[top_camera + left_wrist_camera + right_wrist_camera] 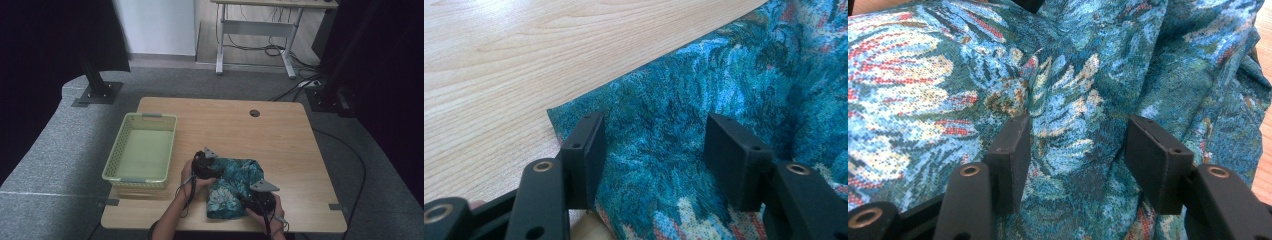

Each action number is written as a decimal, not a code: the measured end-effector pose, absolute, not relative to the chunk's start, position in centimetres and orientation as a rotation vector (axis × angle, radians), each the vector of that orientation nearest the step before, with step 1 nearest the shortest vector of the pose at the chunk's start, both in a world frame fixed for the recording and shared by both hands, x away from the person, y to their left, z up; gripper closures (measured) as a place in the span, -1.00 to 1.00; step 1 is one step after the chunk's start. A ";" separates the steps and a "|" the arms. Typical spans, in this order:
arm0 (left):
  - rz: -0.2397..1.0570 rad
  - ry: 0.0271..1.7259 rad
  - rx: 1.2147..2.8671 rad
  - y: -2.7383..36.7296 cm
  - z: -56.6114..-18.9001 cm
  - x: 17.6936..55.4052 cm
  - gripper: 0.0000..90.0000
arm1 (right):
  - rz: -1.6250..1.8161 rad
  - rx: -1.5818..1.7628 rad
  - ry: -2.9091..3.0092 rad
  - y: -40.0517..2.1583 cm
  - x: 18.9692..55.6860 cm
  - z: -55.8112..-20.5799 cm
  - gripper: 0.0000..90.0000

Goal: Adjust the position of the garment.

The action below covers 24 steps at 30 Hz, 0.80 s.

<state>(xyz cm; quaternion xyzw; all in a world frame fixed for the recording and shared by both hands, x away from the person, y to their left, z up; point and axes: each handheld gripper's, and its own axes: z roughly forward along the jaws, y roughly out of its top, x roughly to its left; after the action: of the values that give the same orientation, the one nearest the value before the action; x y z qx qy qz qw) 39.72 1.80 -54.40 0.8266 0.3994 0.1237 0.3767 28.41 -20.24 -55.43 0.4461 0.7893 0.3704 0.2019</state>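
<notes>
Cloth (234, 186): teal patterned fabric, rumpled, lying by the table's (280, 135) near edge.
Left gripper (220, 171): jaws apart, over the cloth's left edge, pinching nothing.
Right gripper (239, 197): jaws apart above the folds.
Basket (124, 145): table's left edge.

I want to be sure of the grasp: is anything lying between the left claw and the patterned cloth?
Nothing visible does. The left claw stands open directly over the blue patterned cloth, near its edge on the bare wooden table.
</notes>
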 end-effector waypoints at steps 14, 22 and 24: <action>0.338 1.012 2.108 1.8 -54.6 39.5 -0.05 | 1.026 1.224 2.228 -20.4 28.2 -55.2 0.56; 0.340 1.001 2.097 1.0 -54.7 39.5 -0.03 | 1.012 1.259 2.225 -21.2 28.0 -55.0 0.89; 0.336 0.994 2.098 0.7 -54.8 39.5 -0.03 | 1.002 1.253 2.227 -21.4 27.8 -55.0 0.92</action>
<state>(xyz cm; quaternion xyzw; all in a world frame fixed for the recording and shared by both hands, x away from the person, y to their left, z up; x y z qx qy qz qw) 39.47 0.67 -54.75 0.8245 0.3905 0.1319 0.3877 27.78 -21.38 -54.96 0.4476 0.7955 0.3579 0.1971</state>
